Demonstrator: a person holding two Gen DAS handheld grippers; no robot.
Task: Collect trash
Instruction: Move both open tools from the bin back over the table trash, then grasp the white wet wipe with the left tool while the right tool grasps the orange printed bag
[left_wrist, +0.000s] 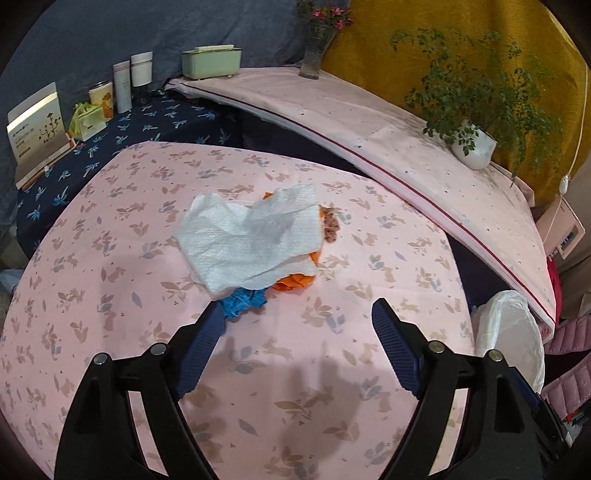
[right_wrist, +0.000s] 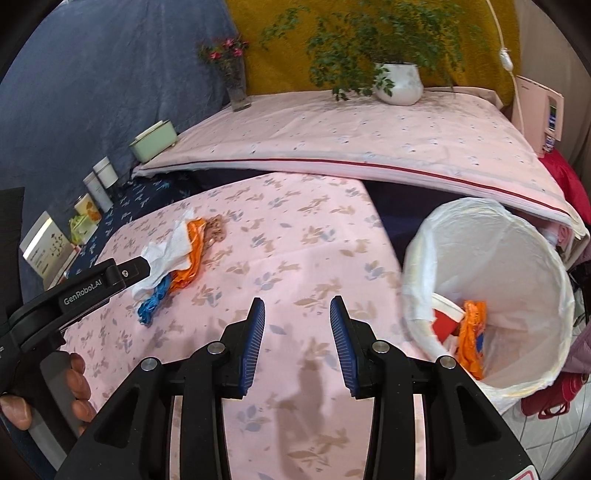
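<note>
The table (left_wrist: 110, 332), under a pink leaf-print cloth, carries the remaining trash in one heap near its middle: a white paper towel (left_wrist: 251, 240) draped over an orange wrapper (left_wrist: 295, 282), with a blue scrap (left_wrist: 242, 301) at the near edge and a brown scrap (left_wrist: 330, 227) at the far side. The left gripper (left_wrist: 297, 319) stands just short of the heap, jaws wide and empty; judged best practice is to straddle the blue scrap and towel edge together, press to the cloth, then close. The right gripper (right_wrist: 297, 321) hangs over bare cloth, jaws narrow with nothing between them. Only the right wrist view shows inside the lined trash bin (right_wrist: 491, 258) beside the table, already holding red and orange litter; the left wrist view shows merely its rim.
</note>
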